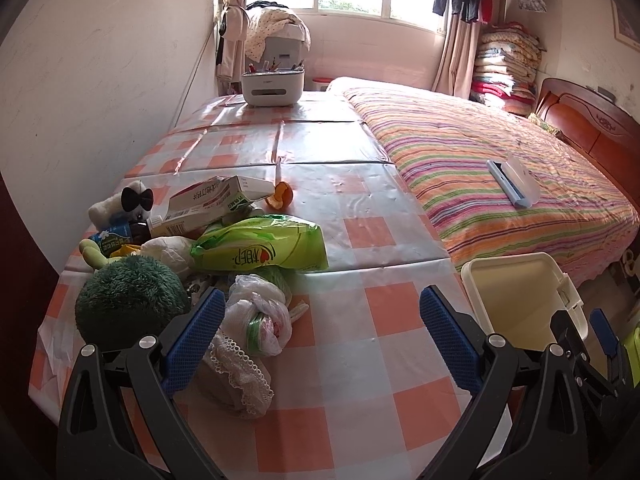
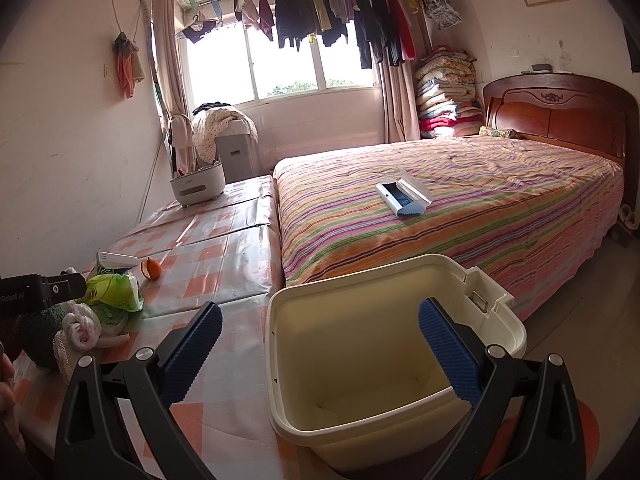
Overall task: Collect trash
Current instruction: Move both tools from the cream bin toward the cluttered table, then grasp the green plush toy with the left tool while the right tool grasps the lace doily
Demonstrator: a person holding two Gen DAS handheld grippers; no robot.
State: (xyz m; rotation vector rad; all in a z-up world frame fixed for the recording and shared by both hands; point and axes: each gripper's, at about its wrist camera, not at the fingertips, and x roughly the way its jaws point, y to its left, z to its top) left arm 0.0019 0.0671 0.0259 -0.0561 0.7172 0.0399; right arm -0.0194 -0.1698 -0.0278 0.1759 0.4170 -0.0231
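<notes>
A pile of trash lies on the checked table: a crumpled white plastic bag, a green snack bag, a cardboard box and an orange peel. My left gripper is open and empty, its left finger beside the plastic bag. A cream bin stands open at the table's right edge; it also shows in the left wrist view. My right gripper is open and empty, hovering over the bin. The green bag and peel show at its left.
A green plush ball, a panda toy and a lace cloth sit among the trash. A white pen holder stands at the table's far end. A striped bed with a white case lies right.
</notes>
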